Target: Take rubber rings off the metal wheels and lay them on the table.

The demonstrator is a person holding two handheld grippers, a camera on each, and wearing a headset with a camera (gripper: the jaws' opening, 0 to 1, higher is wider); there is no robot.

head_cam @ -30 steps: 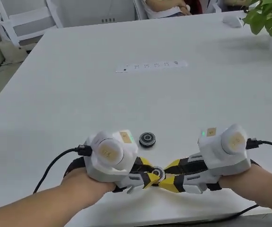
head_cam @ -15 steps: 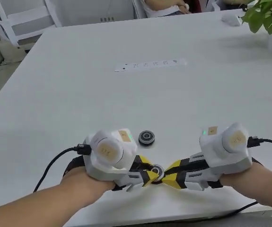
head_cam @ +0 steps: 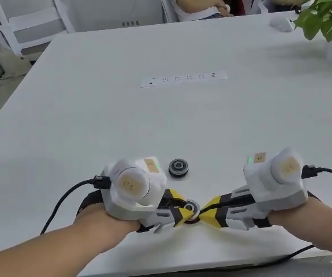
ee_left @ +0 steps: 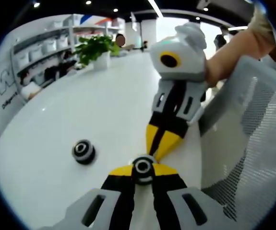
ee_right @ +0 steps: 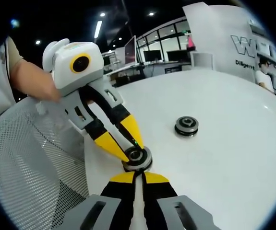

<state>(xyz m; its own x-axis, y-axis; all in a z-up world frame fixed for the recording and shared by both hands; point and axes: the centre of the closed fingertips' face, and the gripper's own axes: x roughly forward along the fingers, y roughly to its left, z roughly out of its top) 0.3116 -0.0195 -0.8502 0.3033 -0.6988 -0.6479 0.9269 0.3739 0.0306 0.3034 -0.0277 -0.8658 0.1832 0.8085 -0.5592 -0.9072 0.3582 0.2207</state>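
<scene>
- Head view: left tool (head_cam: 182, 214) clamps the metal wheel (head_cam: 190, 208); hold it firm.
- Right tool (head_cam: 205, 210), narrow, nips the rubber ring (ee_right: 146, 161); peel outward steadily.

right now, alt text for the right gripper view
Two grippers meet at a metal wheel on a white table: the right gripper rises from below, jaws shut at its rim; the left gripper reaches in from upper left, holding it. A second wheel lies farther off.
</scene>
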